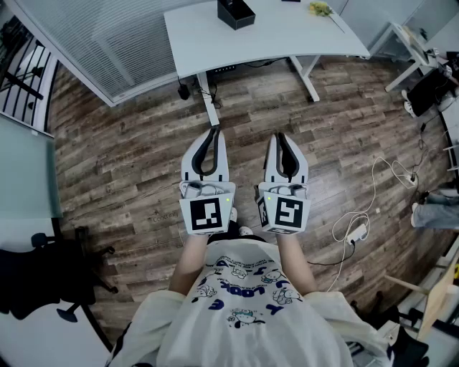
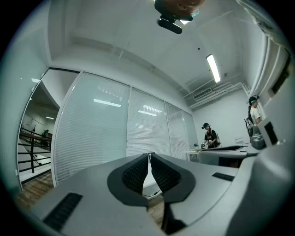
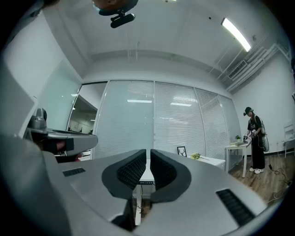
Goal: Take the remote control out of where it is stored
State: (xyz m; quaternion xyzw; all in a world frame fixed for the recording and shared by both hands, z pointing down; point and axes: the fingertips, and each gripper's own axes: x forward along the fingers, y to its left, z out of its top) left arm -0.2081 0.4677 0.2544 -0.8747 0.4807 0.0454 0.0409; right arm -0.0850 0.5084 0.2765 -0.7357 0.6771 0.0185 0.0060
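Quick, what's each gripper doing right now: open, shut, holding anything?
Left gripper: shut, nothing between the jaws.
Right gripper: shut, nothing between the jaws.

Two tongs: the left tongs and the right tongs. Two white worktops: one big worktop and one small worktop at the far right. On the big worktop there is one black box and one yellow bunch. On the floor are one black chair and one power strip. The left gripper view shows two people, one person far off and another person at the right edge, and one light strip overhead.
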